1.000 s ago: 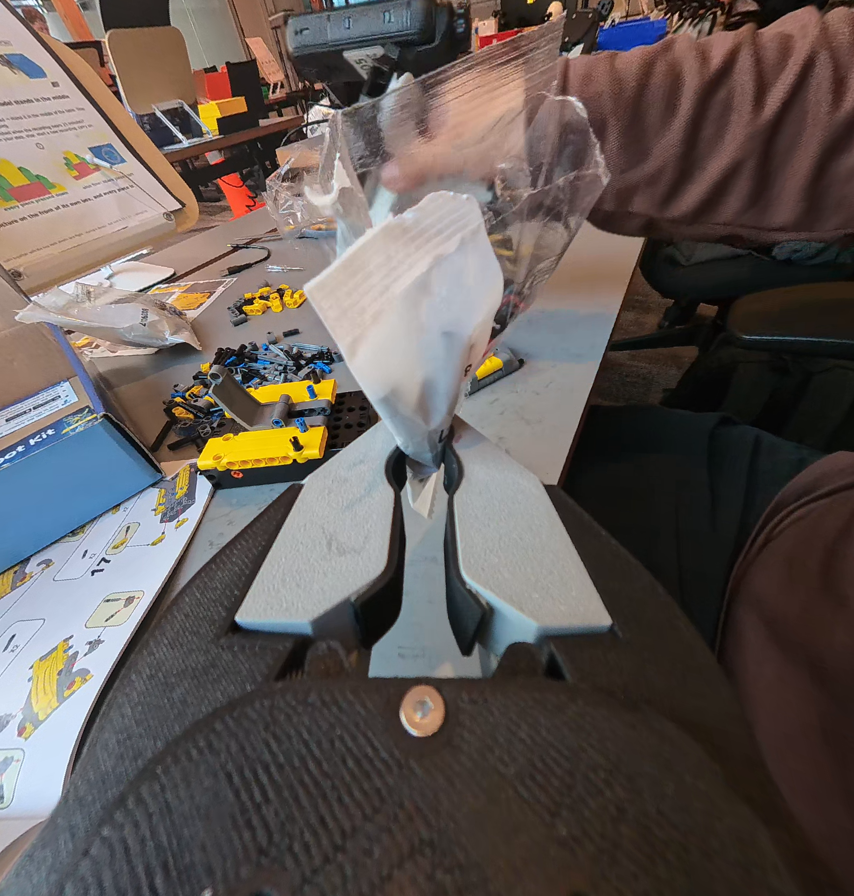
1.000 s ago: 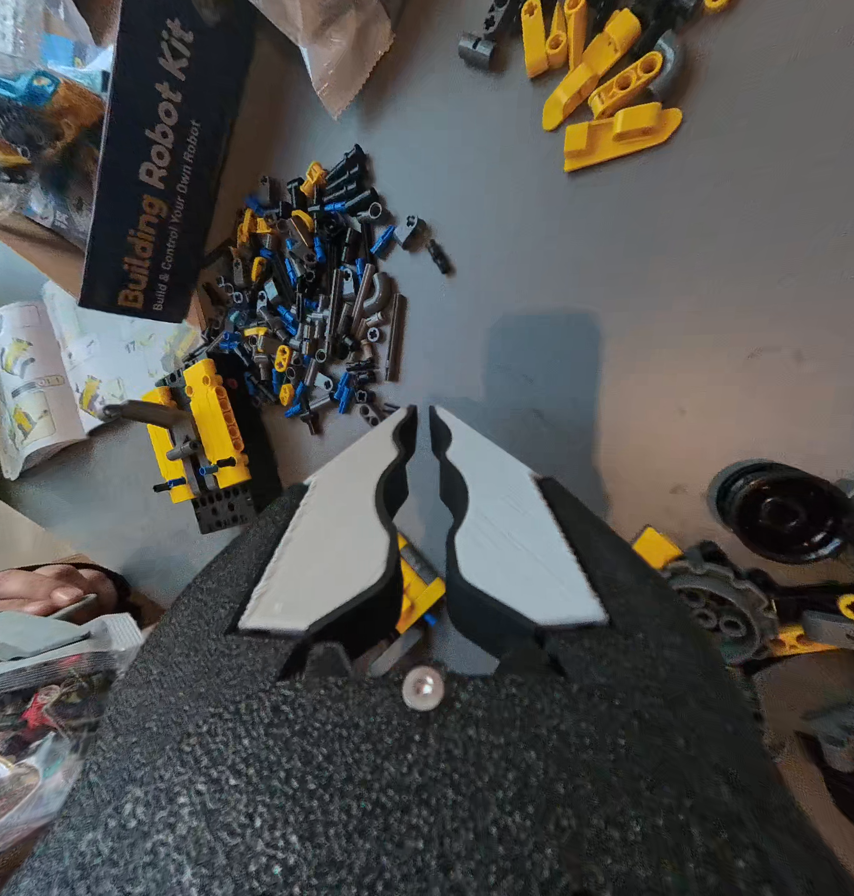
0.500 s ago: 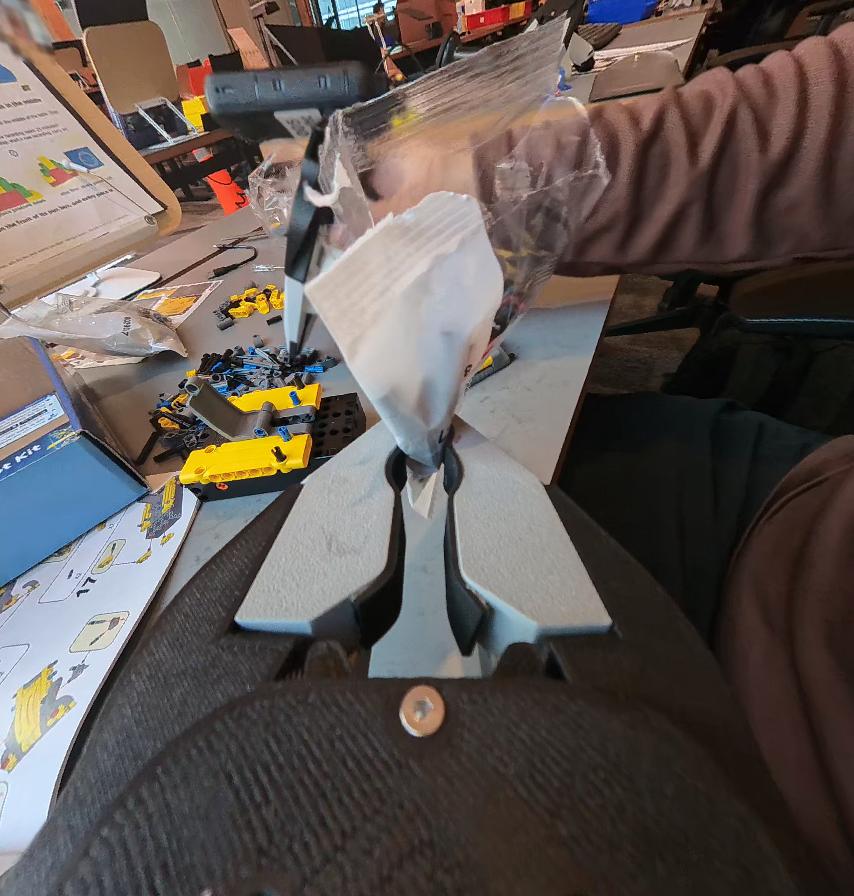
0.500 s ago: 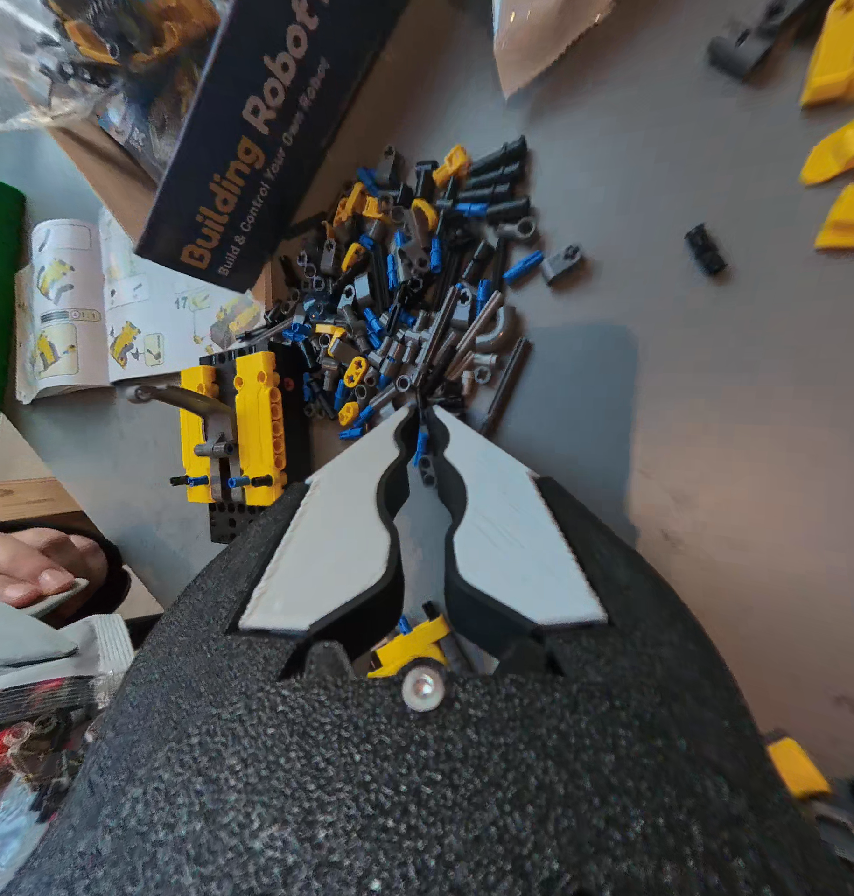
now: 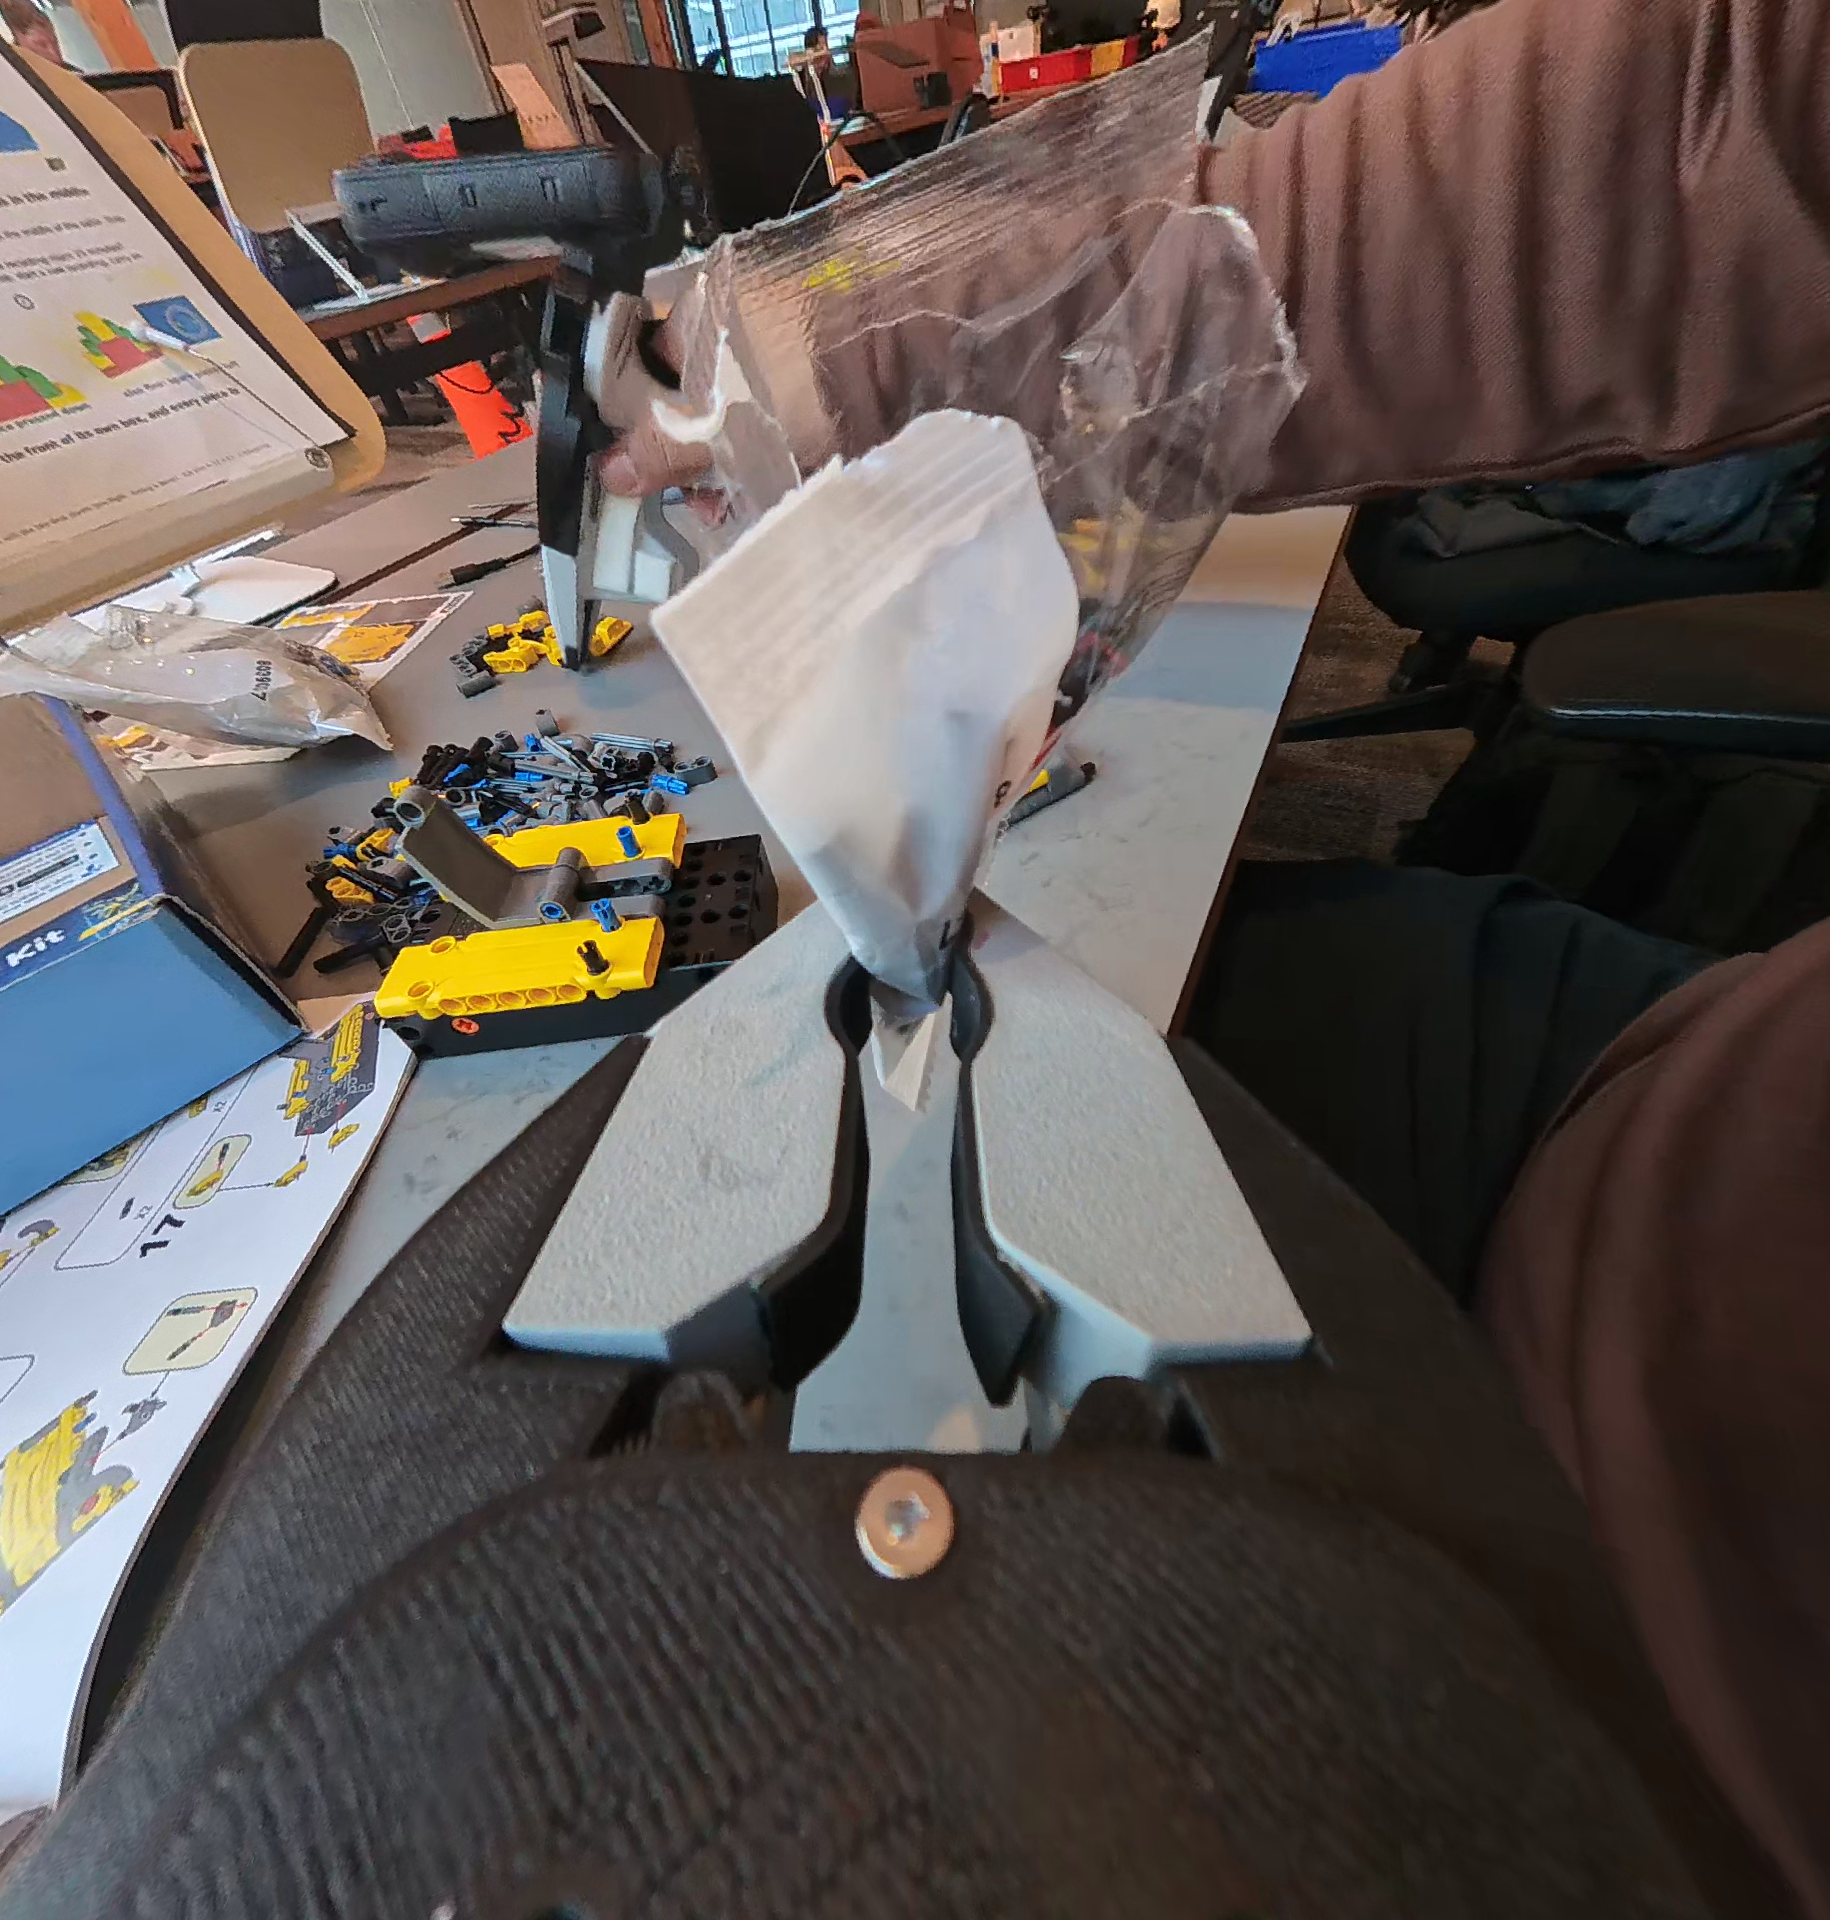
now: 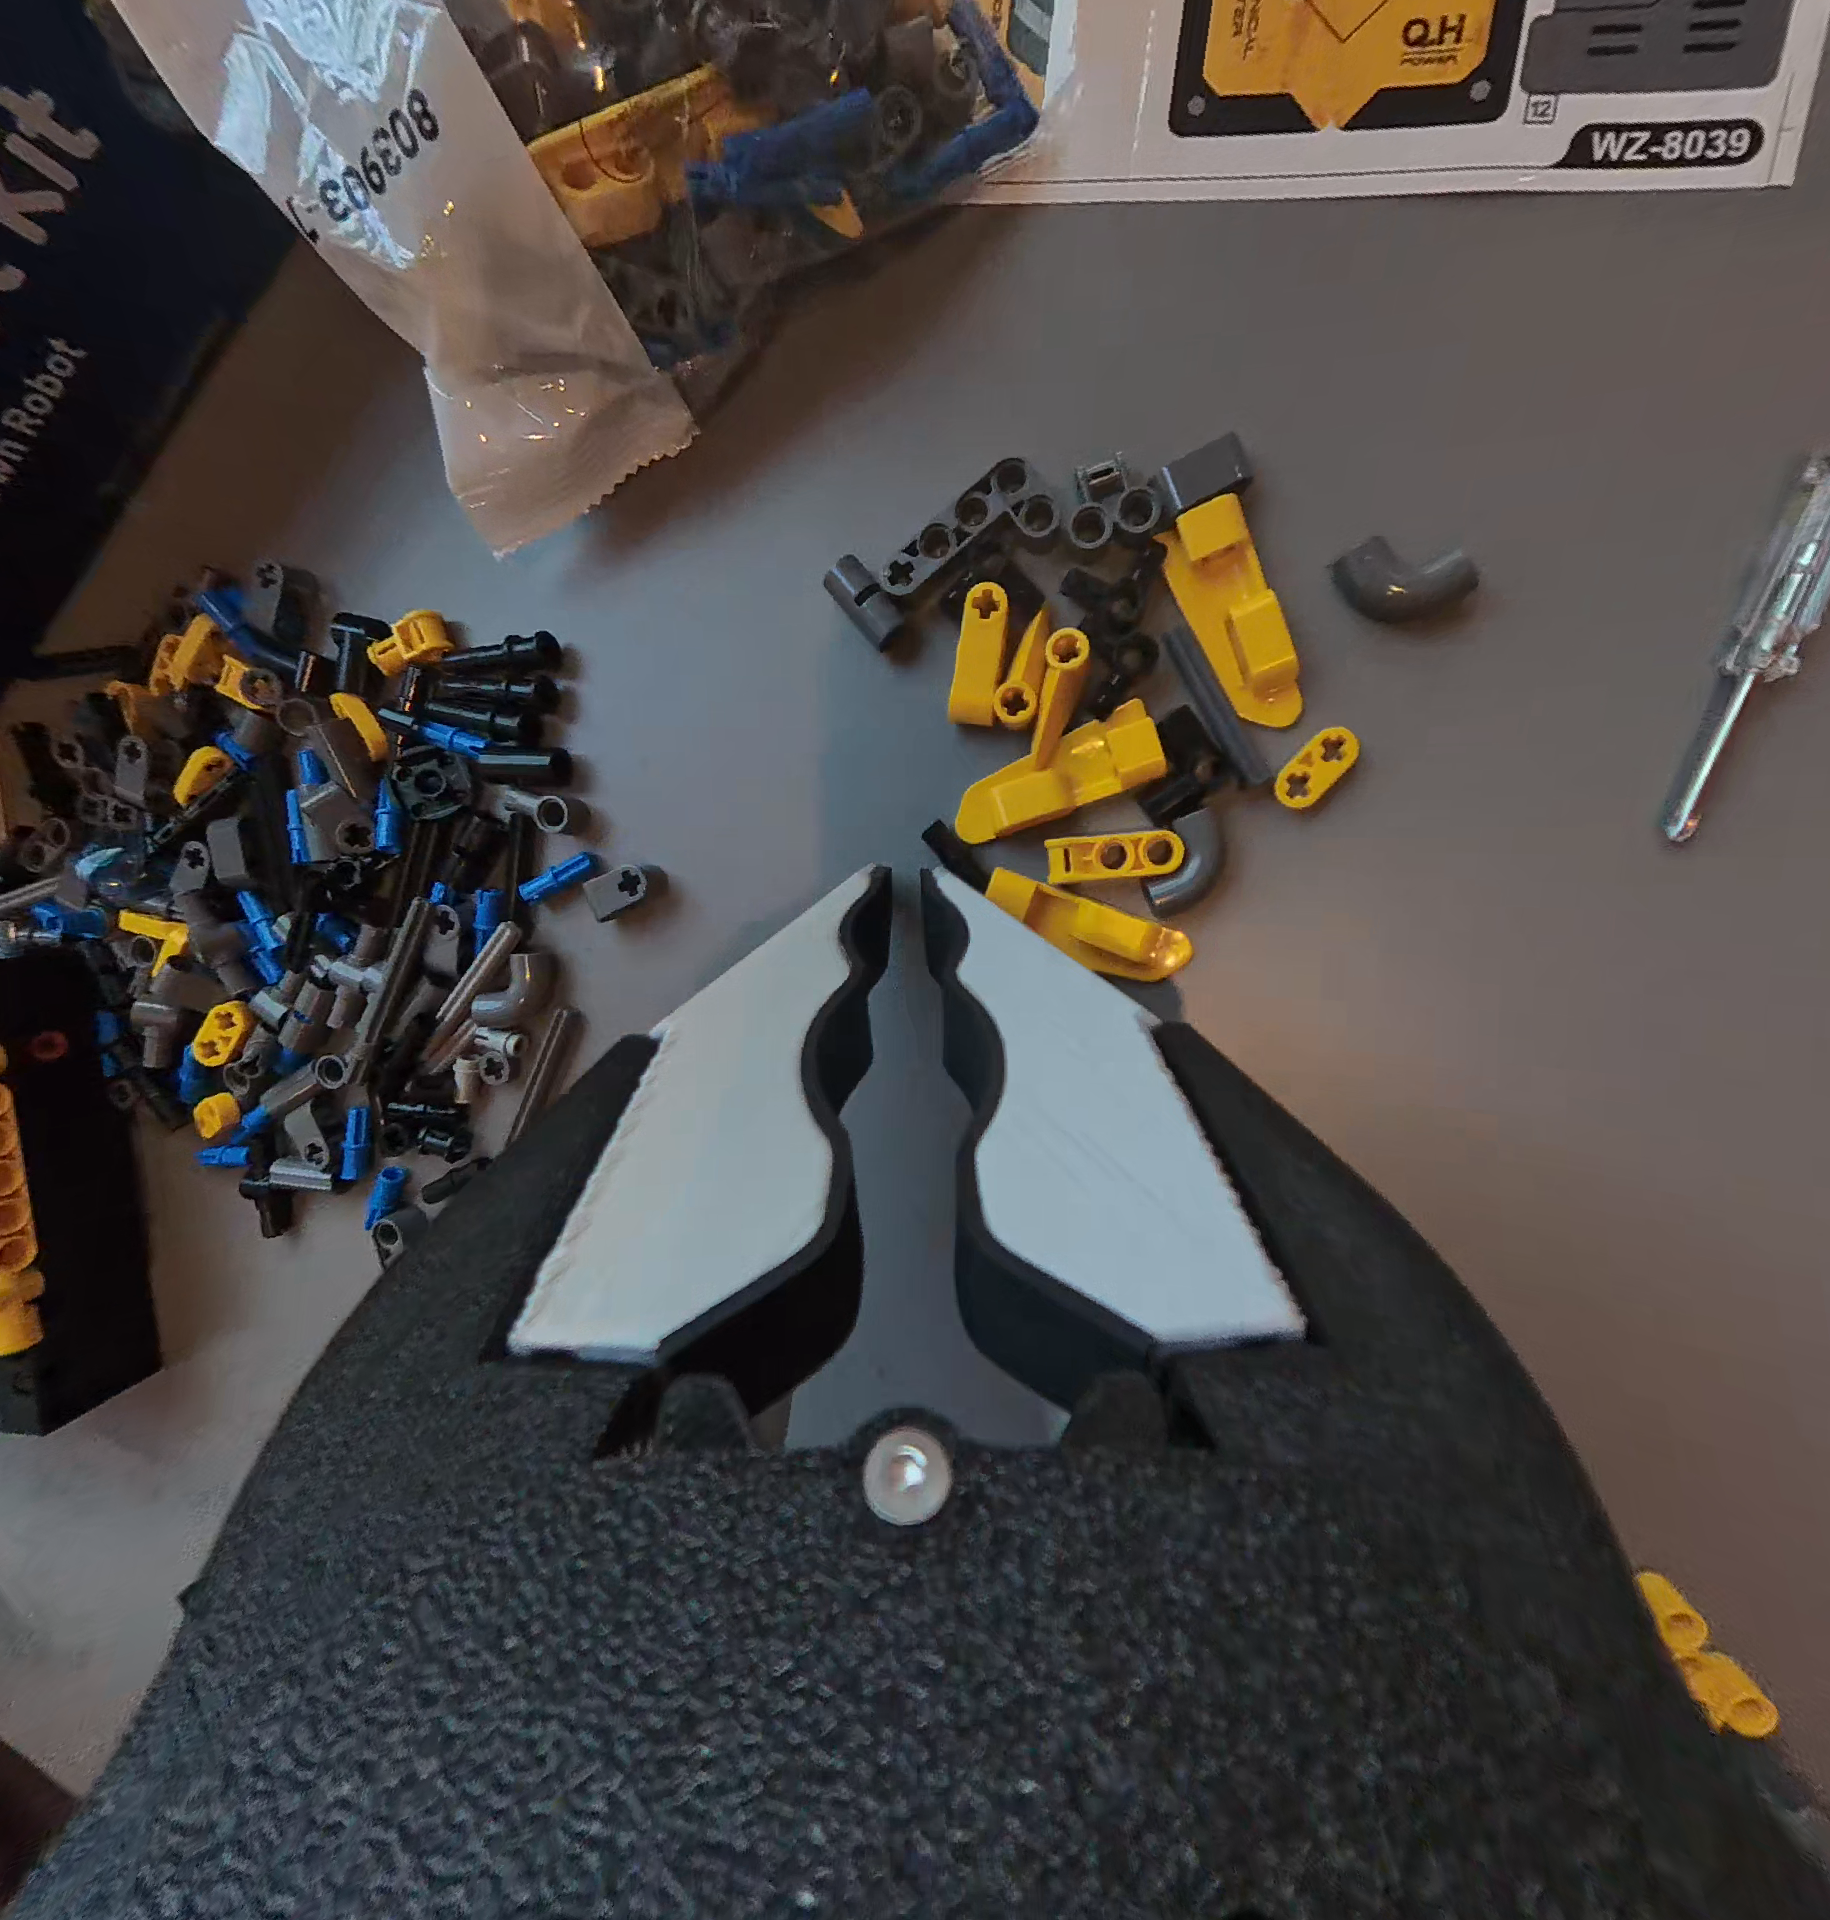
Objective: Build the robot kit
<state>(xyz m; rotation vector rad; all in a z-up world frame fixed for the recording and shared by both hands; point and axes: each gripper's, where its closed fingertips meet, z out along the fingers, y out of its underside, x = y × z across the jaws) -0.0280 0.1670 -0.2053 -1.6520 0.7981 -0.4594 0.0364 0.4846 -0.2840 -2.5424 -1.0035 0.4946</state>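
Note:
My left gripper [image 5: 911,987] is shut on the bottom corner of a plastic bag [image 5: 890,675], white in front and clear behind, held upright above the table's near edge. A few parts show through the clear part. My right gripper [image 6: 906,883] is shut with nothing between the fingertips. It points down at the grey table [image 6: 1410,1039], its tips right beside a small pile of yellow and dark parts [image 6: 1098,727]. It also shows in the left wrist view [image 5: 575,655], held by a hand behind the bag.
A pile of black, blue and grey pins [image 6: 319,883] lies to the left. A yellow-and-black assembly [image 5: 537,935], a blue box [image 5: 80,1018], an instruction booklet [image 5: 163,1247], a filled parts bag [image 6: 630,208], a sticker sheet [image 6: 1410,83] and a screwdriver [image 6: 1763,623] lie around. The table edge [image 5: 1254,727] is on the right. Across from one pair of fingers to the other is roughly 35 cm.
My right gripper has moved from above the pin pile across to the yellow parts pile and lower toward the table. My left gripper still holds the bag in the same place.

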